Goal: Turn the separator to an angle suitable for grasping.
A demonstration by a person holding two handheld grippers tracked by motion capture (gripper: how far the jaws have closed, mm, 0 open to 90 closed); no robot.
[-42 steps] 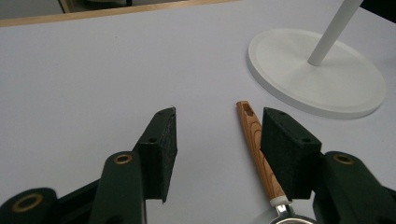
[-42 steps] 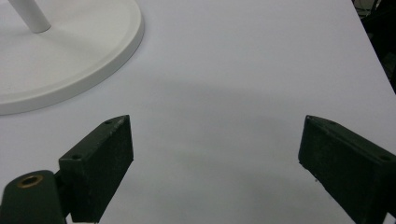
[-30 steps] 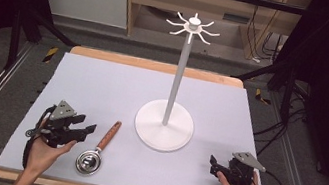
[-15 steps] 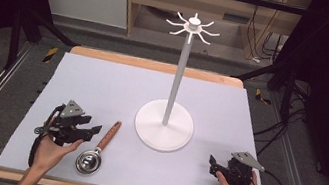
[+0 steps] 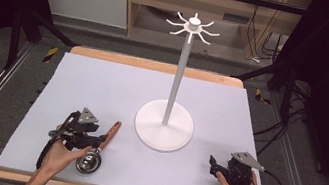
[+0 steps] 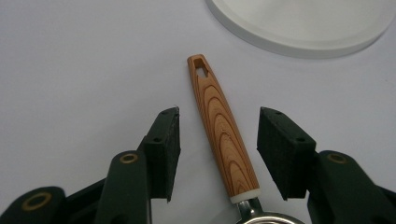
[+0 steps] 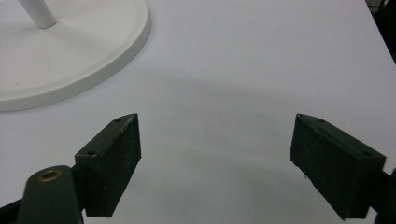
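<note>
Wooden grain runs along the handle (image 6: 222, 130) of a small metal strainer (image 5: 90, 160) lying flat on the white worktop (image 5: 102, 87). The left tool (image 6: 217, 151) sits low over it with its jaws apart, one on each side of the handle, neither touching the wood. The handle's tip points toward the round base of a white hook stand (image 5: 165, 125) near the worktop's middle. The right tool (image 7: 215, 158) rests near the front right edge, jaws wide apart over bare surface.
</note>
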